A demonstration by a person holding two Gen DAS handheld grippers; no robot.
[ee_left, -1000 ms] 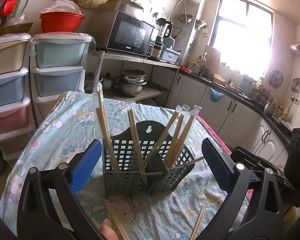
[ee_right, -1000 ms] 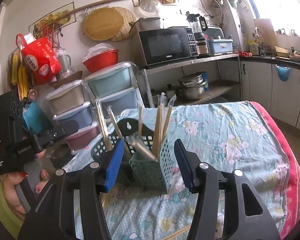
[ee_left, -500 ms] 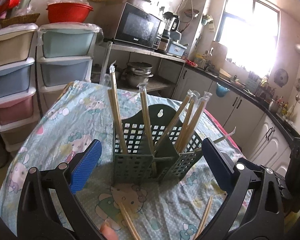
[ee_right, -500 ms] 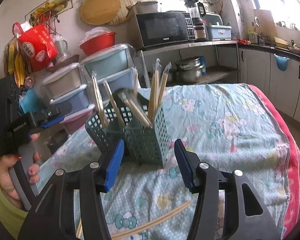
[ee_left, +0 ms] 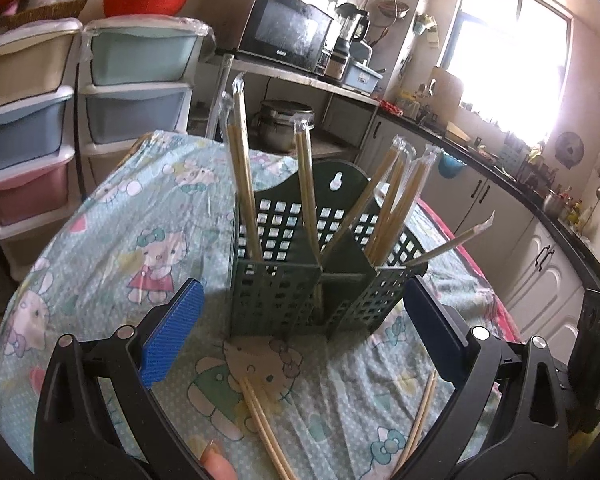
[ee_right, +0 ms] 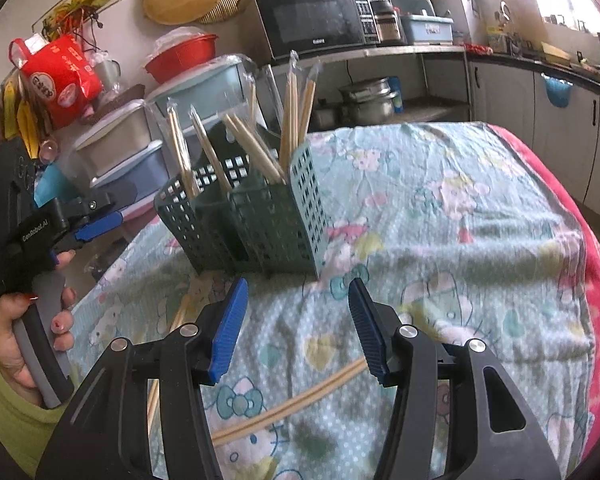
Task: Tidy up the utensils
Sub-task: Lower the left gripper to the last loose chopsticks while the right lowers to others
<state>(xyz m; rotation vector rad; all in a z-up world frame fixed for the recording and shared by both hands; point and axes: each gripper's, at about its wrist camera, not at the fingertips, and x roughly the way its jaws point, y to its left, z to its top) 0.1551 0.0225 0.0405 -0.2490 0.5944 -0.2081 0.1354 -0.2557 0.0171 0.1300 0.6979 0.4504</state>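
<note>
We saw the green chopstick caddy (ee_left: 316,280) upright on the cloth-covered counter (ee_left: 140,240), its floor hidden. Loose chopsticks (ee_left: 266,428) ran out of frame. The left claw (ee_left: 300,344) gaped wide, empty; the right claw (ee_right: 296,324) stood open, touching nothing.

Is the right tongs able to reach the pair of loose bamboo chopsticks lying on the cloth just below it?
Probably yes. The right tongs are open, and the loose bamboo chopsticks lie flat on the patterned cloth with nothing over them; the green perforated plastic holder stands farther back.
</note>
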